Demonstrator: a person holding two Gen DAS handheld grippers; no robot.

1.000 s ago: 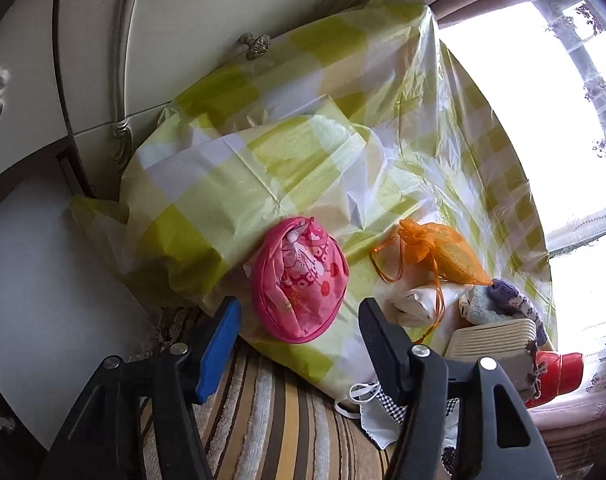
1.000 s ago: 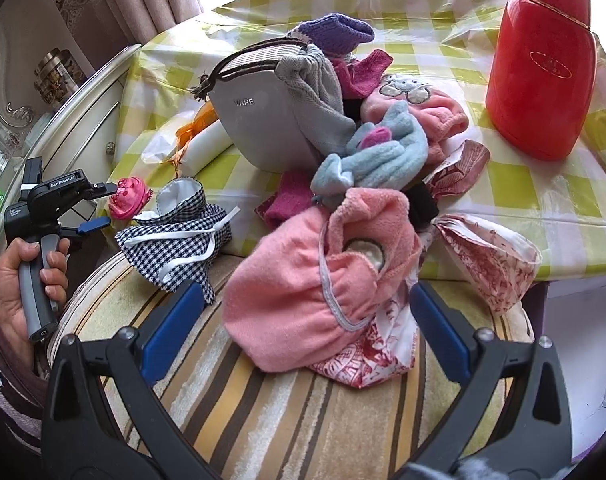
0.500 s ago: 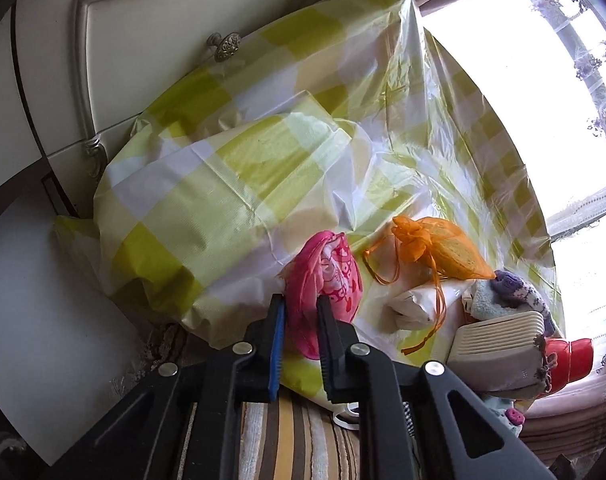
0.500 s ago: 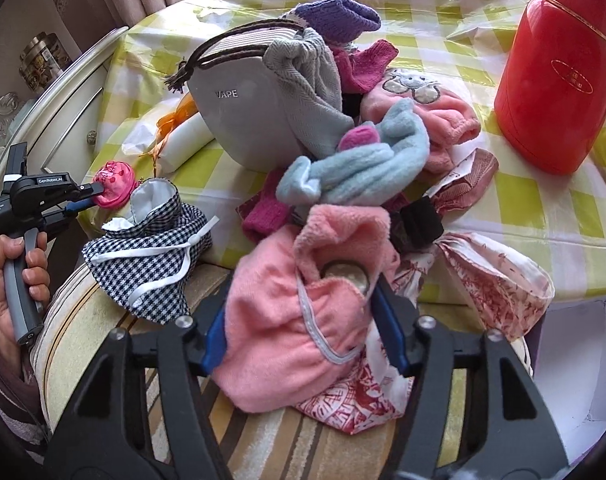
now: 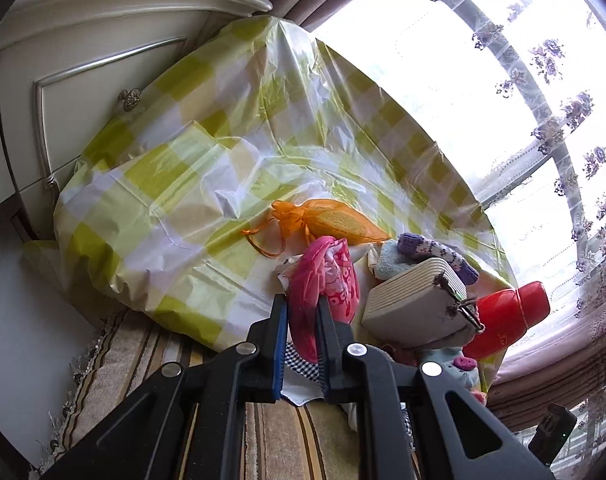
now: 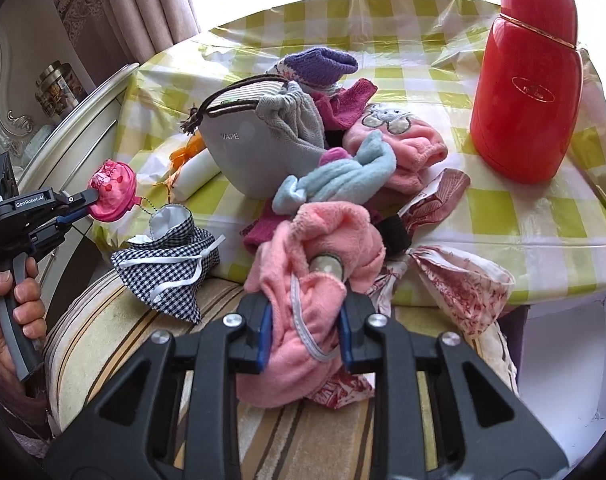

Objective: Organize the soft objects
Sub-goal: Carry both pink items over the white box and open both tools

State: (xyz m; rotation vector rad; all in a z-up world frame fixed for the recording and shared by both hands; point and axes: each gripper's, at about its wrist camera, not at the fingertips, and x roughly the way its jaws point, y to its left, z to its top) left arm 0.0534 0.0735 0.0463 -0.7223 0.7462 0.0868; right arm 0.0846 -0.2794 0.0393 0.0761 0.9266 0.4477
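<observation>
The pink pouch (image 5: 323, 292) sat pinched between the nearly closed jaws of the left gripper (image 5: 301, 320), its bulk bulging out ahead of the fingertips and lifted clear of the tablecloth (image 5: 175, 184). The right gripper (image 6: 303, 332) had its jaws closing on the pink towel (image 6: 303, 280), a thick fold already squeezed between the pads while most of the cloth sagged below and ahead of them. Just beyond that fold lay the blue sock (image 6: 343, 176), the grey bag (image 6: 259, 148) and a tangle of other soft pieces; left of the jaws sat the checked pouch (image 6: 171, 264), right of them a red-print bag (image 6: 463, 284). The likely trouble was the towel: it lay pressed against the heap, so a lift could drag neighbours off the table edge, or the loose bulk could slip out of a shallow bite. The pouch was slick and held only by one edge, so it might slide free if swung. Farther ahead and right stood a red flask (image 6: 531, 80), which snagged cloth could tip. Under both grippers ran a striped cushion (image 6: 115, 344); a cream cabinet (image 5: 83, 72) and curtained window (image 5: 503, 100) closed the room.
</observation>
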